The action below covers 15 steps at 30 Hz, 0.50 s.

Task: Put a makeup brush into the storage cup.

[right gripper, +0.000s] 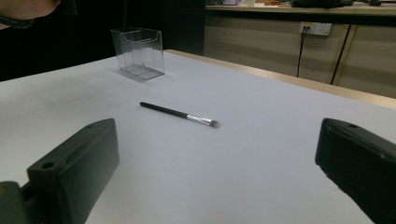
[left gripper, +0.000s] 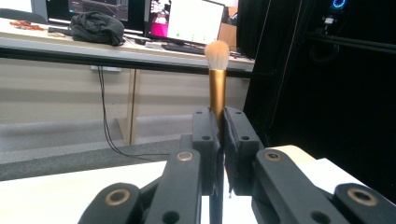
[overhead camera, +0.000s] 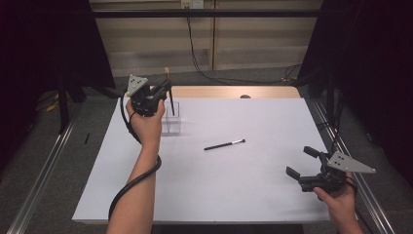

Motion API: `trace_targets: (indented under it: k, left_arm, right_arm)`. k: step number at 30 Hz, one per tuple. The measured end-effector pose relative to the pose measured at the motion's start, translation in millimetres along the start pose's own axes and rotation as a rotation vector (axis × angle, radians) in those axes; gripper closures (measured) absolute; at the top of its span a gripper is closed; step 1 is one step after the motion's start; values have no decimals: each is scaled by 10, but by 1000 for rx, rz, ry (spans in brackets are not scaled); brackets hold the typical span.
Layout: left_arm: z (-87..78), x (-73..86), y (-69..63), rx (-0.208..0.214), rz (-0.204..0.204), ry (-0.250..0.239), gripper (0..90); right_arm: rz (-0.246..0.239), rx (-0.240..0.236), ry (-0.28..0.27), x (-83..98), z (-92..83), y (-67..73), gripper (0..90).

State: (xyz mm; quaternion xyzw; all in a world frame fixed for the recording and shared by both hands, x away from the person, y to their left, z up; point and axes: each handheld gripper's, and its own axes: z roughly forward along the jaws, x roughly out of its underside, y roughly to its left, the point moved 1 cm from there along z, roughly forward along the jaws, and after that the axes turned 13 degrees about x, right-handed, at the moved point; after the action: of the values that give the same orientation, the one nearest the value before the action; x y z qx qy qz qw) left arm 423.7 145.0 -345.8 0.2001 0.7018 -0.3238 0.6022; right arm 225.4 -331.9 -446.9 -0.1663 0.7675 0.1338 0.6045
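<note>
My left gripper is raised above a clear plastic box at the table's far left and is shut on a makeup brush held upright. In the left gripper view the brush rises between the closed jaws, gold ferrule and pale bristles on top. A thin black brush with a silver ferrule lies flat in the middle of the white table. My right gripper rests near the front right edge, open with nothing between its fingers. The right gripper view shows the thin brush and the clear box ahead.
The white tabletop has a wooden strip along its far edge. Metal rails run along both sides of the table. Cables lie on the floor behind. A desk with monitors stands beyond.
</note>
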Motion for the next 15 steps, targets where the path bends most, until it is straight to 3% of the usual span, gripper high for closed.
trace_targets:
  k: [15]
  left_arm:
    - [111, -47, 40, -17, 19, 2, 841]
  right_arm:
    - [-3, -1, -2, -1, 3, -5, 0]
